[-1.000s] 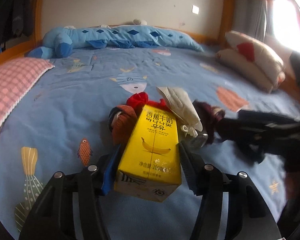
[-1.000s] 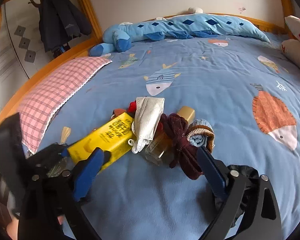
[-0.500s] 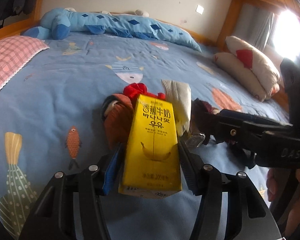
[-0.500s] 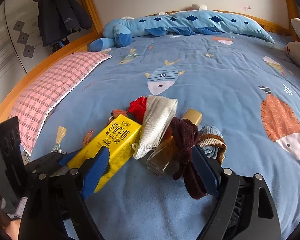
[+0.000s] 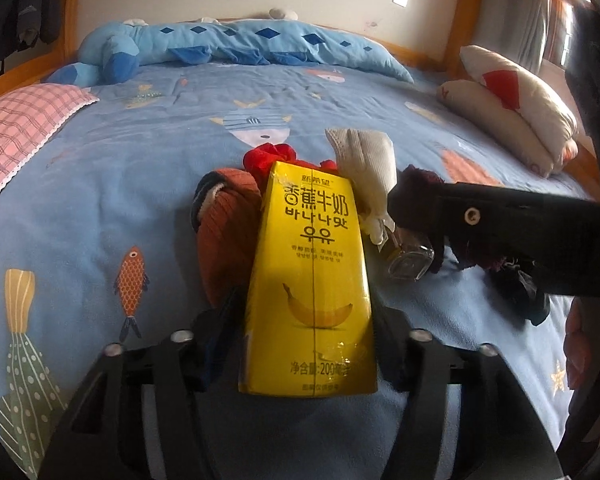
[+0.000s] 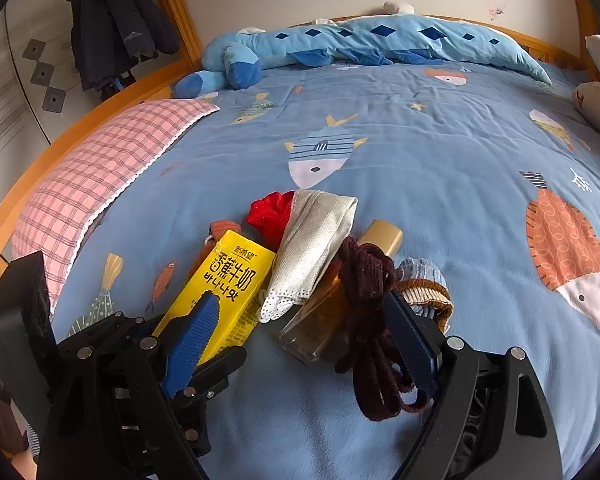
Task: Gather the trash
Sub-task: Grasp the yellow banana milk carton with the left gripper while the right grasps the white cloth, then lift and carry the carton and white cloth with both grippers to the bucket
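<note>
My left gripper (image 5: 306, 332) is shut on a yellow banana milk carton (image 5: 312, 276) and holds it tilted over the blue bedspread; the carton also shows in the right wrist view (image 6: 226, 292). Behind it lies a pile: a white face mask (image 5: 370, 172) (image 6: 314, 252), a glass bottle with amber liquid and a gold cap (image 6: 332, 304) (image 5: 406, 256), a dark maroon sock (image 6: 370, 320), a red cloth (image 6: 270, 214), an orange sock (image 5: 226, 236) and a blue-and-tan sock (image 6: 424, 286). My right gripper (image 6: 300, 344) is open, its jaws either side of the bottle and maroon sock.
The bed has a fish-print blue cover (image 6: 420, 152). A pink checked pillow (image 6: 100, 184) lies at the left, a blue plush toy (image 6: 340, 46) along the headboard, white-and-red cushions (image 5: 516, 104) at the right. A black cloth (image 5: 520, 292) lies under my right gripper. Coats (image 6: 116, 36) hang at the left.
My left gripper has tipped the carton up and straightened it towards the camera. My right gripper has moved forward, closer to the bottle and maroon sock.
</note>
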